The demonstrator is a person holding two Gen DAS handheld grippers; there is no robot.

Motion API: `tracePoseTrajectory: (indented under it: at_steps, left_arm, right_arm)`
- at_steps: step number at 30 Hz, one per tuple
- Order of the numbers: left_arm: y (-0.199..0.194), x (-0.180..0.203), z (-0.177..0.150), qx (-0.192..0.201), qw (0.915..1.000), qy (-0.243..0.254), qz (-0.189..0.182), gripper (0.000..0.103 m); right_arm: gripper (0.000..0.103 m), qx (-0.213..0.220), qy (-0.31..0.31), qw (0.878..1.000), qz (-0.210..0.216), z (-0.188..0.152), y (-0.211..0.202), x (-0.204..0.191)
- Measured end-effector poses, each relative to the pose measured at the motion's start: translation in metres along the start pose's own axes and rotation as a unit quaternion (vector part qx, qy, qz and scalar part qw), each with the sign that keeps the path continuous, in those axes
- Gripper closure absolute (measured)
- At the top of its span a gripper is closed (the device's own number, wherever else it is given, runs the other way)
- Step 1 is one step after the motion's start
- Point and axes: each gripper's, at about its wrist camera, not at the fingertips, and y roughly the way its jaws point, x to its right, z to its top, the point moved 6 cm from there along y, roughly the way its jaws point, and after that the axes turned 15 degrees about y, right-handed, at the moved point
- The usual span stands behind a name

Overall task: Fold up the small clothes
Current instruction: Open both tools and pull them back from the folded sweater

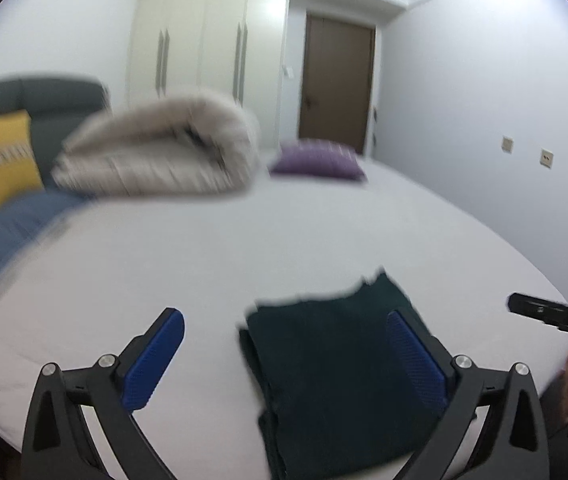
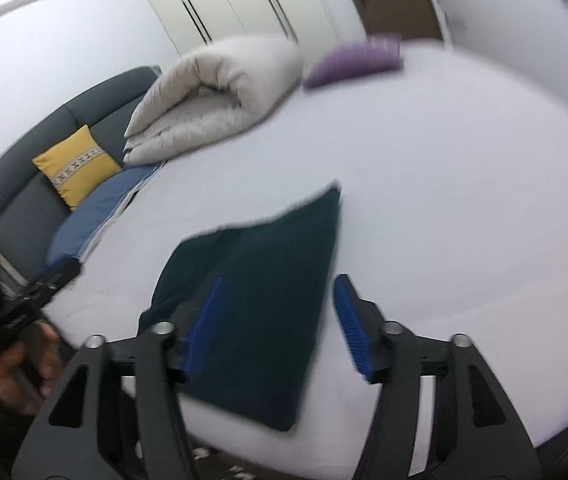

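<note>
I hold my left tool above the near part of the bed with its fingers spread wide and nothing between them. My right tool is also apart and grips nothing. Both views are blurred, so fine detail is not reliable.

The garment, dark green, lies flat on the white sheet near the near edge of the bed. It reads as an already folded packet: layered edges show on its left side in the left wrist view, and its outline is roughly rectangular with one far corner pointing away. In the left view it sits right of centre, partly behind the right finger. In the right view it lies under and between the fingers, more under the left one.

I judge that both tools hang clear of the cloth, so that the fold lies undisturbed; whether either touches it I cannot tell. The fold looks near complete. A last crease or a smoothing pass may remain.

The garment lies well apart from the other items on the bed, which gives free sheet on all sides for folding. Those items are a rolled duvet at the far left, a purple cushion at the far edge, a blue pillow and a yellow cushion against the headboard on the left.
</note>
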Motion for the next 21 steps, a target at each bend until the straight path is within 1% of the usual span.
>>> tracePoseTrajectory:
  at_steps: [1, 2, 3, 4, 5, 6, 7, 8, 9, 11, 12, 13, 15, 18, 19, 21]
  left_arm:
    - [-0.01, -0.002, 0.005, 0.018, 0.9997, 0.002, 0.019, 0.0]
    - [-0.021, -0.003, 0.01, 0.035, 0.9988, 0.002, 0.034, 0.0]
    - [-0.032, -0.005, 0.013, 0.05, 0.9976, 0.004, 0.047, 0.0]
    - [-0.044, -0.004, 0.019, 0.071, 0.9948, 0.012, 0.072, 0.0]
    - [-0.052, -0.003, 0.023, 0.086, 0.9917, 0.02, 0.094, 0.0]
    - [-0.06, -0.002, 0.027, 0.099, 0.988, 0.03, 0.114, 0.0]
    - [-0.065, 0.0, 0.03, 0.103, 0.9861, 0.043, 0.123, 0.0]
    - [-0.066, 0.001, 0.033, 0.098, 0.9869, 0.05, 0.117, 0.0]
    - [-0.067, 0.002, 0.035, 0.088, 0.9884, 0.056, 0.11, 0.0]
    - [-0.065, 0.003, 0.036, 0.053, 0.9887, 0.067, 0.124, 0.0]
    - [-0.062, 0.003, 0.035, 0.038, 0.9877, 0.07, 0.135, 0.0]
    - [-0.058, 0.004, 0.034, 0.03, 0.9874, 0.073, 0.137, 0.0]
    - [-0.052, 0.004, 0.027, 0.012, 0.9892, 0.071, 0.128, 0.0]
    - [-0.032, 0.006, 0.008, -0.041, 0.9926, 0.051, 0.102, 0.0]
    - [-0.025, 0.005, 0.001, -0.06, 0.9928, 0.043, 0.095, 0.0]
    - [-0.014, 0.003, -0.013, -0.091, 0.992, 0.03, 0.082, 0.0]
  right_arm:
    - [0.015, 0.023, -0.01, 1.0, -0.002, 0.003, -0.011, -0.007]
    - [0.006, 0.053, -0.021, 0.998, 0.002, 0.007, -0.024, -0.017]
    - [0.002, 0.082, -0.028, 0.996, 0.005, 0.01, -0.036, -0.024]
    - [0.0, 0.115, -0.034, 0.993, 0.003, 0.013, -0.048, -0.032]
    - [0.0, 0.143, -0.045, 0.989, -0.003, 0.018, -0.057, -0.039]
    - [0.0, 0.157, -0.056, 0.986, -0.01, 0.02, -0.065, -0.045]
    - [0.0, 0.164, -0.066, 0.984, -0.016, 0.021, -0.071, -0.05]
    - [0.0, 0.163, -0.071, 0.984, -0.018, 0.022, -0.075, -0.055]
    - [0.0, 0.161, -0.073, 0.984, -0.017, 0.022, -0.077, -0.058]
    - [0.0, 0.159, -0.065, 0.985, -0.013, 0.022, -0.081, -0.062]
    - [0.0, 0.156, -0.06, 0.986, -0.014, 0.021, -0.081, -0.063]
    - [0.0, 0.15, -0.056, 0.987, -0.015, 0.019, -0.082, -0.065]
    - [0.0, 0.134, -0.054, 0.989, -0.019, 0.014, -0.078, -0.067]
    - [0.0, 0.097, -0.053, 0.993, -0.046, 0.004, -0.061, -0.063]
    - [0.0, 0.081, -0.046, 0.994, -0.058, 0.001, -0.054, -0.06]
    - [0.0, 0.058, -0.029, 0.996, -0.067, -0.005, -0.044, -0.051]
